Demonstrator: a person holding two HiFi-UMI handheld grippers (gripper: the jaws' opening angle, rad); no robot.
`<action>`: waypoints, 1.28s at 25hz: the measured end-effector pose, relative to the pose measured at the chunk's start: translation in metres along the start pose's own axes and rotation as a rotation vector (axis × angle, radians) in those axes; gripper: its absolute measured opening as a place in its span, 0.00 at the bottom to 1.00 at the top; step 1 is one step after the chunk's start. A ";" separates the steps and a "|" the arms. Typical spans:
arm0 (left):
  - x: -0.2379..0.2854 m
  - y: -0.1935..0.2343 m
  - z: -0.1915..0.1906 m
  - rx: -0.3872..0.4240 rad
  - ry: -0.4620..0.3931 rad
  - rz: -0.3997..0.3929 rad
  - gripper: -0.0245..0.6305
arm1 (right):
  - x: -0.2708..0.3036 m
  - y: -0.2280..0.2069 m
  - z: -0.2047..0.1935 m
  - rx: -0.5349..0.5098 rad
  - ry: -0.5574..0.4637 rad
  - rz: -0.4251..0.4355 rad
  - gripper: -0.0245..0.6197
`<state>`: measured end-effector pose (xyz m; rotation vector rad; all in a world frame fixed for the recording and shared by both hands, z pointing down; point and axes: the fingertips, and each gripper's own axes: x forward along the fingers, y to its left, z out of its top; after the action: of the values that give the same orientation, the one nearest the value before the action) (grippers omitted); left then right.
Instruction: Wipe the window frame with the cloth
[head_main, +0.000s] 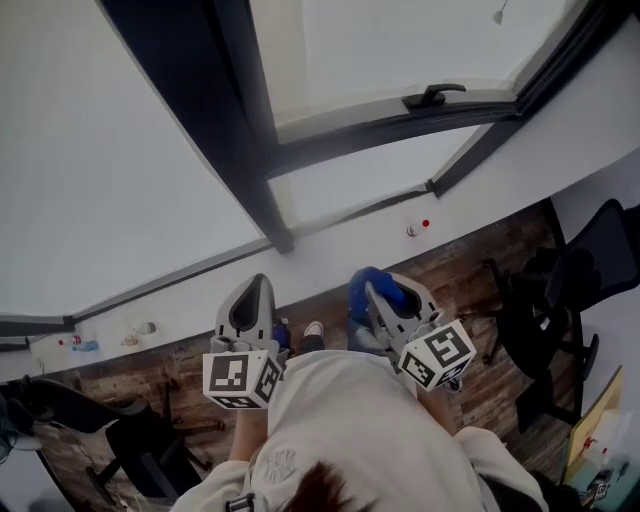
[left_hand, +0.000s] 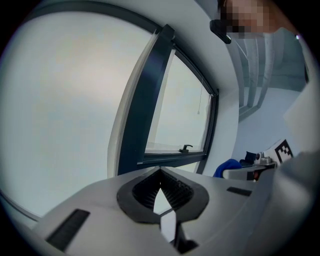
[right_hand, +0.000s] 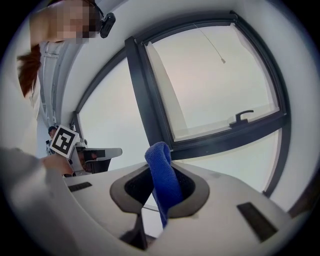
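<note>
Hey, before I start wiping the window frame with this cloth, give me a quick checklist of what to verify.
1. Blue cloth gripped in the right tool: ok, the jaws are closed on it.
2. Left tool free: ok, its jaws are together on nothing.
3. Cloth touching the window frame: not ok, it is held apart from the frame.
4. Way from cloth to frame unobstructed: ok in the right gripper view.
5. Window handle latched: cannot tell.
</note>
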<state>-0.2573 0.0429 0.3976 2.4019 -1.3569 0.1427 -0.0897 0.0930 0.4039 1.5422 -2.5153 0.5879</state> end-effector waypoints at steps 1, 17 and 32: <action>0.007 -0.008 0.002 0.002 -0.009 0.007 0.04 | 0.002 -0.009 0.005 -0.008 0.001 0.021 0.14; 0.089 -0.121 0.013 0.063 -0.069 0.074 0.05 | 0.004 -0.124 0.052 -0.095 0.001 0.188 0.14; 0.087 -0.095 0.030 0.060 -0.076 0.087 0.04 | 0.041 -0.099 0.080 -0.142 -0.045 0.216 0.14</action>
<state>-0.1346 0.0058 0.3671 2.4205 -1.5129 0.1180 -0.0148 -0.0126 0.3687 1.2603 -2.7126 0.3918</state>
